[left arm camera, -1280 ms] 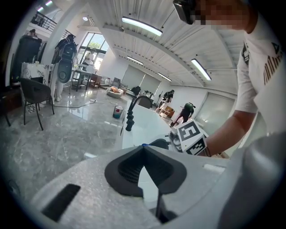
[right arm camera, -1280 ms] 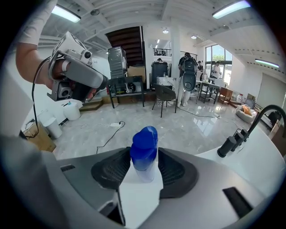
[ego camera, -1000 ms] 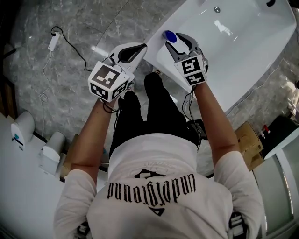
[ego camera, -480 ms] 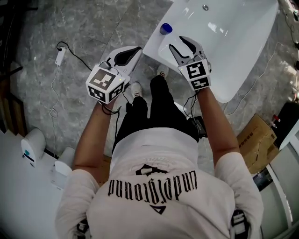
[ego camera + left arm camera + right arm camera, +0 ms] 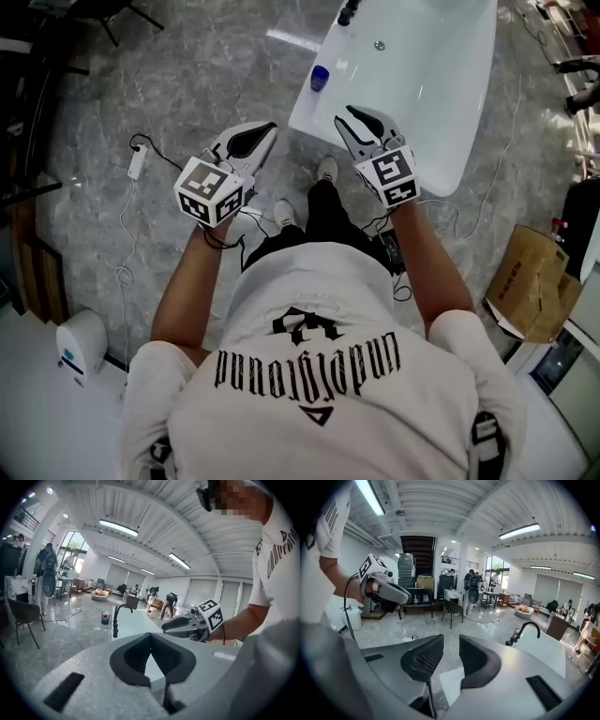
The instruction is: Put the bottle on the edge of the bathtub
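The bottle (image 5: 320,78), small with a blue cap, stands upright on the near corner of the white bathtub's rim (image 5: 309,117). It also shows in the left gripper view, where the bottle (image 5: 106,617) is left of the black faucet (image 5: 116,620). Neither gripper touches it. My right gripper (image 5: 362,125) hangs over the tub's near end, below and right of the bottle. Its jaws have just been closing, a gap still shows and nothing is between them (image 5: 451,641). My left gripper (image 5: 255,137) hovers over the floor left of the tub, pads together and empty (image 5: 150,635).
Grey marble floor surrounds the tub. A power strip with a cable (image 5: 138,159) lies at the left, a cardboard box (image 5: 530,281) at the right, a white appliance (image 5: 80,342) at lower left. A black chair (image 5: 21,616) and several people stand far off.
Both grippers have pulled back from the tub and risen. The right gripper, earlier around the bottle, left it standing on the rim, and its jaws have narrowed.
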{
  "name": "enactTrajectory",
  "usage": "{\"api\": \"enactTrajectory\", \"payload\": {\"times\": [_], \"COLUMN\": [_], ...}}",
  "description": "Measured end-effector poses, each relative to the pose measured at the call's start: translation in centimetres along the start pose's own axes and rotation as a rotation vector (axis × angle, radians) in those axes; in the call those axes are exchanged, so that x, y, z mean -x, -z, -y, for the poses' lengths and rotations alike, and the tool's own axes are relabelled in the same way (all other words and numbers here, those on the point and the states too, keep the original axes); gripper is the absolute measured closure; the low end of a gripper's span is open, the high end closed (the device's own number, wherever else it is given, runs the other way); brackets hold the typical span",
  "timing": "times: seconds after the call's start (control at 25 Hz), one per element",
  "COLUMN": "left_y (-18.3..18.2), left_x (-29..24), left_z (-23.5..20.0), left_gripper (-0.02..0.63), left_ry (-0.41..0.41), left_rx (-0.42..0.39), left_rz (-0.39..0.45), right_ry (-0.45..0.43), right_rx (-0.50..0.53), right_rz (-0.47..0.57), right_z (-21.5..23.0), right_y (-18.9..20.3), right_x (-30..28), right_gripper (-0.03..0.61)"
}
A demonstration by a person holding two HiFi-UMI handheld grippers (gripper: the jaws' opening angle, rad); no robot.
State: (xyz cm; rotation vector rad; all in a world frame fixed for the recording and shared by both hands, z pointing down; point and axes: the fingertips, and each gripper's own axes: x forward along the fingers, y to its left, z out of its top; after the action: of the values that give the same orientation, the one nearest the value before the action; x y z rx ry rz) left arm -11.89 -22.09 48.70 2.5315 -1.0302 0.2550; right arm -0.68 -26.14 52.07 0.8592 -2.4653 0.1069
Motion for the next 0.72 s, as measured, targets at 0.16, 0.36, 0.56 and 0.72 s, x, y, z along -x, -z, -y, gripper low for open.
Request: {"api": "enactTrajectory", "payload": {"times": [0.16,0.36,0.56,0.72], "left_y": [-2.1,-3.4,-4.8,-5.5], "left_x": [2.9,5.9,9.7,12.2], "left_z": [3.5,7.0,9.9,11.2], "left_gripper": [0.598,0.598,0.598,0.598], "left_ry": [0.022,0.047,0.051,0.049], "left_rx": [-0.043,-0.077,-0.127,-0.18], "left_rz": [0.038,0.068,0.111,0.134], "right_ry": [0.011,0.029,0.04,0.053], "right_rx": [-0.044,-0.025,0.001,0.023], "right_rz": [0.052,0.112,0.162,0.212], "right_z": [-2.1,-4.7,-7.6,-9.2], "right_y": [-2.6,-5.3,-7.7,-9.3], "right_x": [4.2,8.3,11.8,14.5], "right_gripper": [0.51,0.523,0.546,0.56]}}
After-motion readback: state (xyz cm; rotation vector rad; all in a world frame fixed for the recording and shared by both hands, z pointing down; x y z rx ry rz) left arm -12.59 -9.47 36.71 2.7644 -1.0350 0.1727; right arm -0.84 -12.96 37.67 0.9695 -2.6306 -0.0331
